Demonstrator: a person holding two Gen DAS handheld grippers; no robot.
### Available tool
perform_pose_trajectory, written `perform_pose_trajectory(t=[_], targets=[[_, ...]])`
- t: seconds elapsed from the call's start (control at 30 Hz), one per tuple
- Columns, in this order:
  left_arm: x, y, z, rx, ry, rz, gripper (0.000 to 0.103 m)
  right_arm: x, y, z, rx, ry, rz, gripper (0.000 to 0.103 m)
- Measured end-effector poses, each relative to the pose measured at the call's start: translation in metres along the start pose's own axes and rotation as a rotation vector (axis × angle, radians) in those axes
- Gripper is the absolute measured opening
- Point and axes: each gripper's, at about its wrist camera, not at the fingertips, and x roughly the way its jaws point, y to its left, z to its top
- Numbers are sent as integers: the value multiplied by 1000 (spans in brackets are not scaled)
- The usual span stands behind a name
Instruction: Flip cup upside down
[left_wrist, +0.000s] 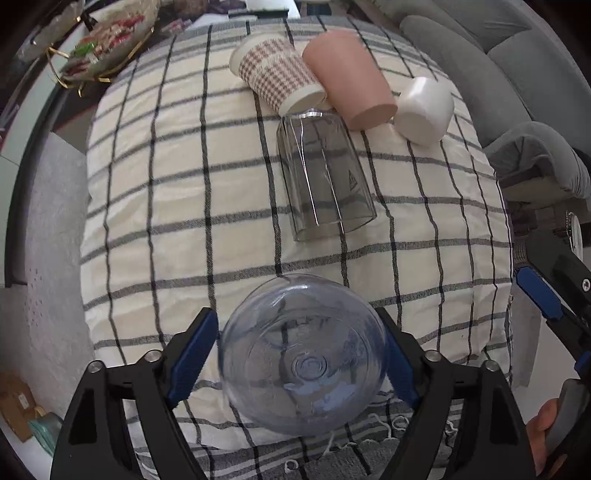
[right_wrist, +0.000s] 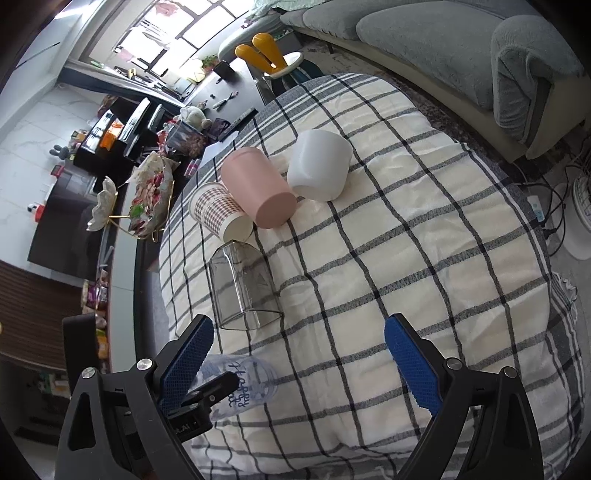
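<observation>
Blue-tinted clear plastic, the cup (left_wrist: 303, 356) sits between the left gripper's (left_wrist: 301, 360) blue-padded fingers, its base turned toward the left wrist camera so the moulded rings on the bottom show. Both pads press its sides, so the jaws are closed on the cup. It is held over the near edge of the checked tablecloth (left_wrist: 177, 206). From the right wrist view the same cup (right_wrist: 240, 384) appears at lower left, with dark lettering on its wall, and one black finger of the left gripper (right_wrist: 207, 391) lies across it.

The right gripper (right_wrist: 297, 363) hangs over the cloth with its jaws spread wide, nothing between the blue pads.

Farther back on the cloth four other cups stand upside down. A clear square-sided tumbler (left_wrist: 325, 177) is nearest. Behind it are a houndstooth paper cup (left_wrist: 277, 75), a pink cup (left_wrist: 351, 79) and a white cup (left_wrist: 424, 109), in a row from left to right. The paper cup and the pink cup touch; the white cup stands just beside the pink one.

A grey sofa (right_wrist: 443, 40) runs along the far right. At left, a tiered snack tray (right_wrist: 147, 199) with gold wire legs stands on a dark counter beside the cloth.
</observation>
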Motion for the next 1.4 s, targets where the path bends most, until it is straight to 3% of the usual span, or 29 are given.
perform_pose_trajectory(t=[0.27, 0.5, 0.73, 1.17, 1.4], targets=[[-52, -8, -23, 39, -253, 72, 93, -32, 10, -11, -68, -88, 0, 94], [-83, -12, -51, -4, -437, 96, 97, -58, 26, -29, -204, -215, -56, 94], [-86, -4, -75, -92, -489, 65, 98, -77, 39, -46, -316, -353, -138, 94], [-92, -1, -124, -132, -607, 128, 99, -83, 55, -81, -472, -505, -248, 94], [-93, 4, -134, -165, -656, 128, 101, -87, 58, -95, -535, -582, -272, 95]])
